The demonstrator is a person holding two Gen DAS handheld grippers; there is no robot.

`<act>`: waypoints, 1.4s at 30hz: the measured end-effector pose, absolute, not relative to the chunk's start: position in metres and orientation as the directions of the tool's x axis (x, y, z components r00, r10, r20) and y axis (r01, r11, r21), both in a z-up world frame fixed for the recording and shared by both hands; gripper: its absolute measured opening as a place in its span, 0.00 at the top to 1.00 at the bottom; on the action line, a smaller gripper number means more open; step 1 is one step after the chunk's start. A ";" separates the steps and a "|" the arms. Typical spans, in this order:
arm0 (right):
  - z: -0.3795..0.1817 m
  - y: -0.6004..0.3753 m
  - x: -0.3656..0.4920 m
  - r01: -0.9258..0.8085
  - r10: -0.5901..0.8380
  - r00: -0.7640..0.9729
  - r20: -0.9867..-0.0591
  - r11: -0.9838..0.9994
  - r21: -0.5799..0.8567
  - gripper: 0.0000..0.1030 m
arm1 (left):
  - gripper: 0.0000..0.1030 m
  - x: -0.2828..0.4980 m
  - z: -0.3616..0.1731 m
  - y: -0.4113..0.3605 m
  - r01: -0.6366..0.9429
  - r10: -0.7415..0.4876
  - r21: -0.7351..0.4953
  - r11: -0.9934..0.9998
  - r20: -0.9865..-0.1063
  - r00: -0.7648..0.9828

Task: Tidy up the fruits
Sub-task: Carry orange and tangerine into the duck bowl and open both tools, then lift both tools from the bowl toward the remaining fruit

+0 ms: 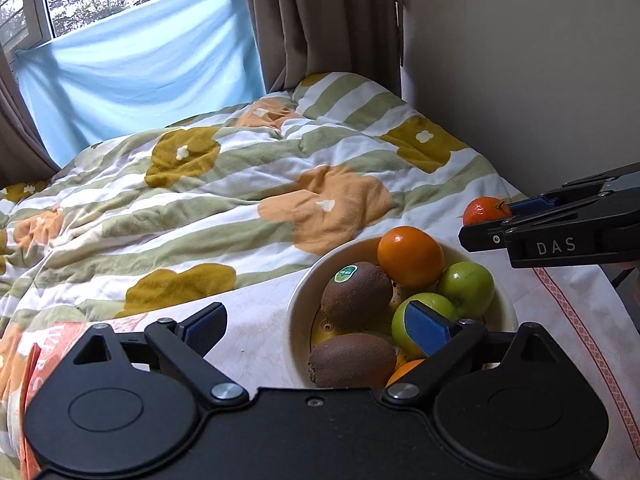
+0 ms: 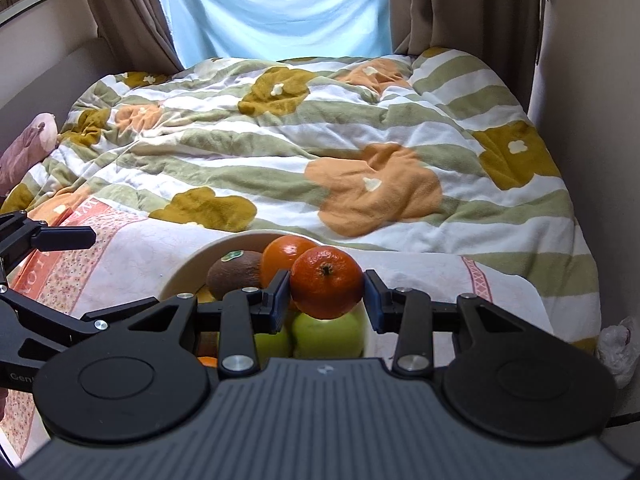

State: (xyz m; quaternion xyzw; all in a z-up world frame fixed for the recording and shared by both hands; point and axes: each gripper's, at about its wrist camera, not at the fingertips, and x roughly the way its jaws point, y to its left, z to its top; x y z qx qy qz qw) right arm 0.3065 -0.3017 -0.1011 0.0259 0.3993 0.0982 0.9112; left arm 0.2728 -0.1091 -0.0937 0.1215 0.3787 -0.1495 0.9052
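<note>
A cream bowl (image 1: 296,304) sits on a patterned cloth at the near edge of the bed. It holds two kiwis (image 1: 356,296), an orange (image 1: 410,256) and two green apples (image 1: 468,288). My left gripper (image 1: 320,326) stands open over the bowl's near left side, with nothing between its pads. My right gripper (image 2: 326,294) is shut on a small mandarin (image 2: 326,282), held in the air above the bowl (image 2: 188,264) and its apples. In the left wrist view that mandarin (image 1: 486,210) and the right gripper (image 1: 496,220) show beyond the bowl's right rim.
A floral striped quilt (image 1: 240,184) covers the bed behind the bowl. A pink and white cloth (image 2: 132,256) lies under the bowl. A wall (image 1: 520,80) runs along the right, with curtains and a window at the back. A white plastic bag (image 2: 618,348) sits at the bed's right corner.
</note>
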 end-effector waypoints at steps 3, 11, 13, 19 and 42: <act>-0.102 -0.284 0.306 -0.196 0.230 0.654 -0.721 0.972 0.133 0.48 | 0.05 0.267 -0.093 -0.098 0.339 -0.167 0.098 0.936 -0.724 0.669; -0.110 -0.246 0.310 -0.267 0.291 0.622 -0.727 0.952 0.153 0.48 | 0.05 0.252 -0.097 -0.074 0.288 -0.130 0.093 0.953 -0.734 0.666; -0.113 -0.240 0.311 -0.284 0.303 0.616 -0.727 0.947 0.154 0.47 | 0.05 0.248 -0.098 -0.070 0.277 -0.121 0.094 0.956 -0.735 0.667; -0.122 -0.231 0.313 -0.303 0.315 0.603 -0.733 0.940 0.155 0.21 | 0.05 0.242 -0.097 -0.062 0.250 -0.111 0.080 0.965 -0.740 0.664; -0.073 -0.259 0.249 -0.293 0.298 0.705 -0.644 0.949 0.118 0.00 | 0.05 0.192 -0.059 -0.054 0.155 -0.078 0.052 0.987 -0.681 0.728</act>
